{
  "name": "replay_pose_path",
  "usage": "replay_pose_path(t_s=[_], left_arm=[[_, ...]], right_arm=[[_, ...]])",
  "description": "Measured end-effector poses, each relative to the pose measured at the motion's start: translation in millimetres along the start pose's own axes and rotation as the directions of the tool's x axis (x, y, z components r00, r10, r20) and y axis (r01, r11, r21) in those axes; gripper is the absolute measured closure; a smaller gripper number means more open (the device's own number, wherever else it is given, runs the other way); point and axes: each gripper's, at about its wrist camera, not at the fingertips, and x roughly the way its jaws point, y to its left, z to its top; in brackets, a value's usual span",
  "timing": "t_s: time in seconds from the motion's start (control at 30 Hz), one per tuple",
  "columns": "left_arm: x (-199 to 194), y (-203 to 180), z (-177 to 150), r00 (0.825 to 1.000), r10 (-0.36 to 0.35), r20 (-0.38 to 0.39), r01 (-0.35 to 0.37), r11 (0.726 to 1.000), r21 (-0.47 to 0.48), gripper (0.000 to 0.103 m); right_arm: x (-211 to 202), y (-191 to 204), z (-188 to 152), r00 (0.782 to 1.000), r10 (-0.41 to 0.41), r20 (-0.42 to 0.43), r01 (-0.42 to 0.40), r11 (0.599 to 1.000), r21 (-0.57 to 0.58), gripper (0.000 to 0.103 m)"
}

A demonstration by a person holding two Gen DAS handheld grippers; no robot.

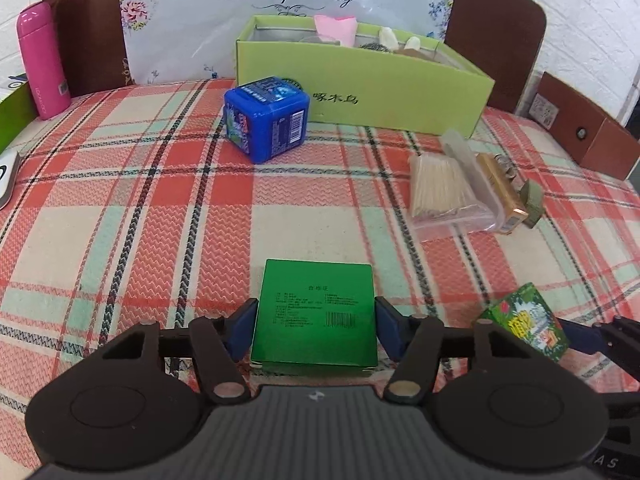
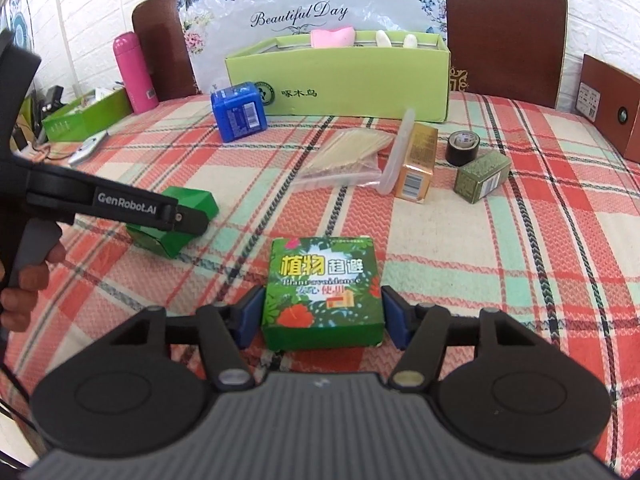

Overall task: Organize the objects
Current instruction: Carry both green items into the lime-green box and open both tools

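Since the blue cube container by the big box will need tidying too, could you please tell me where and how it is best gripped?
Grip the blue cube container across two opposite flat side walls, coming from above and the near side. It stands apart from the light green box behind it, turned corner-on, so rotate the jaws to meet the faces squarely, not the rounded corners.

Your plaid cloth (image 2: 460, 280) carries two green boxes (image 2: 324, 300) at lower centre, blue tub (image 2: 239, 111) and tray (image 2: 340, 80) up top.
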Motion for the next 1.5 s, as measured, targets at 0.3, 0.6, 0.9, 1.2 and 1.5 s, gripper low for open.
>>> replay_pose_path(t_s=[0.3, 0.6, 0.9, 1.2, 1.5], left_arm=[[-44.6, -11.8, 58.6, 0.980, -0.090, 0.179, 0.083, 0.995, 0.047, 0.040], [-40.5, -5.3, 153.8, 0.948, -0.042, 0.315, 0.022, 0.998, 0.067, 0.039], [58.4, 22.9, 234.4, 0.981, -0.056, 0.188, 0.067, 0.996, -0.053, 0.039], [102.8, 37.1, 256.3, 0.981, -0.044, 0.189, 0.059, 0.995, -0.078, 0.032], [87.3, 45.9, 229.3, 0.982, -0.042, 0.185, 0.065, 0.991, -0.117, 0.023]], right_arm=[[-20.6, -13.2, 67.7, 0.982, 0.002, 0.191, 0.004, 0.999, -0.035, 0.042], [-2.5, -34.8, 154.4, 0.949, -0.043, 0.313, 0.059, 0.997, -0.043, 0.042], [91.8, -52.5, 223.2, 0.958, -0.056, 0.282, 0.062, 0.998, -0.012, 0.042], [165.6, -58.0, 248.4, 0.970, 0.014, 0.244, 0.001, 0.998, -0.061, 0.028], [154.0, -59.4, 223.4, 0.963, -0.042, 0.267, 0.075, 0.991, -0.113, 0.000]])
